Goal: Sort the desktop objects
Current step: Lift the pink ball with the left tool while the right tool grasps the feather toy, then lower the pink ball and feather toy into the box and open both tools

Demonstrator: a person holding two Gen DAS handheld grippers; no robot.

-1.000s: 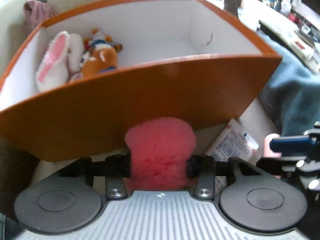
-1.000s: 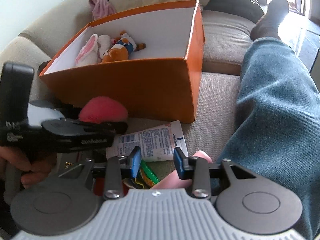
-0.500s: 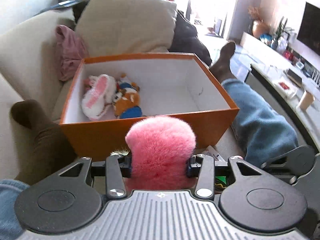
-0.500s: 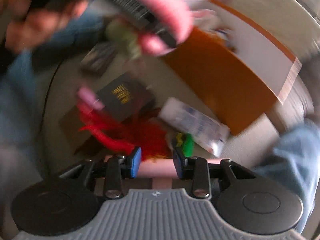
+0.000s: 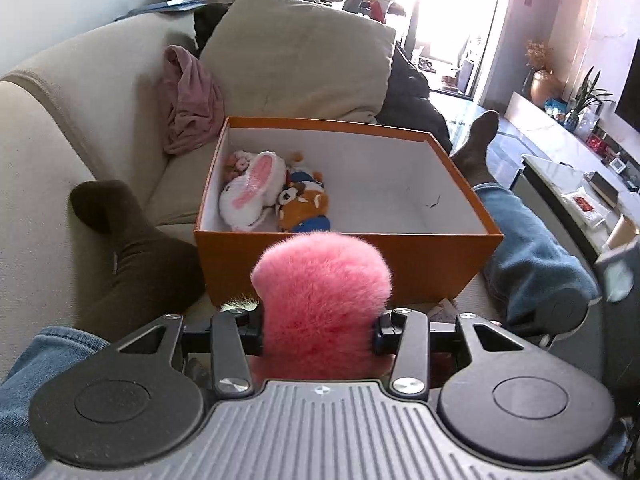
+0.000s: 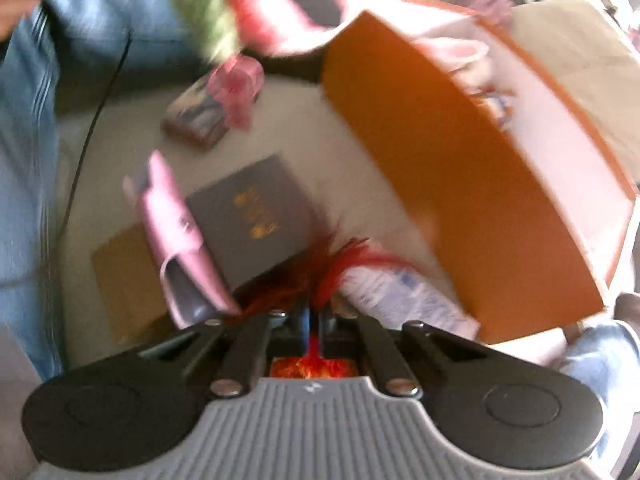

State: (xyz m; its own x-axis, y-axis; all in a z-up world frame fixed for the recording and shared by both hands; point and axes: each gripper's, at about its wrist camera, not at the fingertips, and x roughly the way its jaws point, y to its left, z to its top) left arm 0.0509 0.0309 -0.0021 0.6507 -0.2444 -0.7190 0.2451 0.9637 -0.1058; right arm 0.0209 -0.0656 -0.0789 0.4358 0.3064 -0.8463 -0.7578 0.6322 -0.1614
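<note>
My left gripper (image 5: 318, 326) is shut on a pink fluffy toy (image 5: 322, 292) and holds it in front of and above the near wall of an orange box (image 5: 348, 264). In the box lie a white-and-pink rabbit plush (image 5: 252, 192) and a small orange fox plush (image 5: 306, 210). My right gripper (image 6: 314, 324) is shut on a red feathery thing (image 6: 336, 268) on the sofa seat. The right wrist view is blurred. The pink toy also shows in it (image 6: 276, 4) at the top, beside the orange box (image 6: 460, 184).
On the sofa seat lie a dark grey book (image 6: 252, 216), a pink case (image 6: 180, 240), a white tube (image 6: 400, 292), a brown card (image 6: 124, 280) and a small packet (image 6: 200, 116). The person's legs in jeans (image 5: 528, 248) flank the box. A cushion (image 5: 296, 52) stands behind it.
My left gripper has lifted the pink toy higher, so the box looks farther and lower. My right gripper has closed on the red feathery thing and swung its view round.
</note>
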